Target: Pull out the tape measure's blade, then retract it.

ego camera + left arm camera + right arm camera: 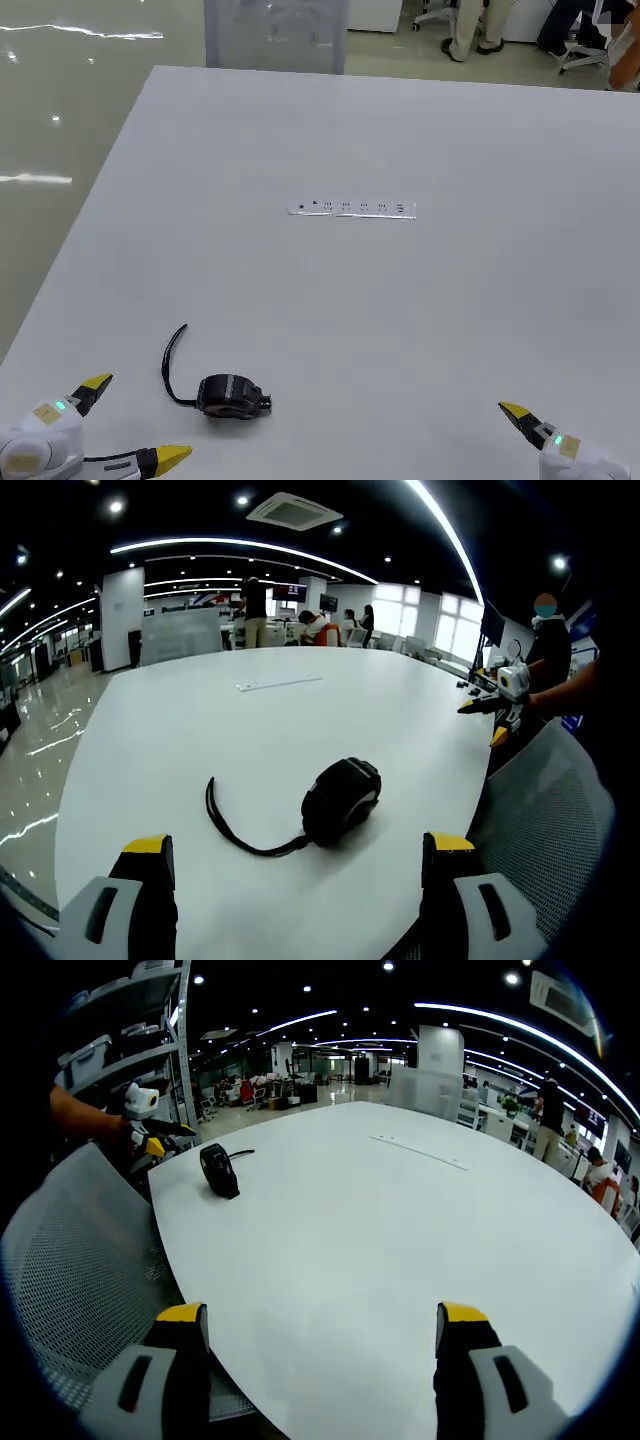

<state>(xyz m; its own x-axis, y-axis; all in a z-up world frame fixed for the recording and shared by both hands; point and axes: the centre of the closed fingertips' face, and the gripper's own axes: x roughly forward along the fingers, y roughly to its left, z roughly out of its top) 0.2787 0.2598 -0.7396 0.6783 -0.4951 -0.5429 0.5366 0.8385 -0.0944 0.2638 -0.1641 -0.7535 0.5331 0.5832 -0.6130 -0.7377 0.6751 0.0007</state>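
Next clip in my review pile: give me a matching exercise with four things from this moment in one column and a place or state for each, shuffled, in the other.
1. tape measure
2. socket strip
3. left gripper
4. right gripper

A. white, at the middle of the table
B. open, tape measure just ahead of its jaws
C. open, bare table just ahead of its jaws
D. black, lying near the table's edge, no blade out

Pairs: 1-D, 2-A, 3-B, 4-C

Bare tabletop [420, 310] all rnd tape measure [232, 396]
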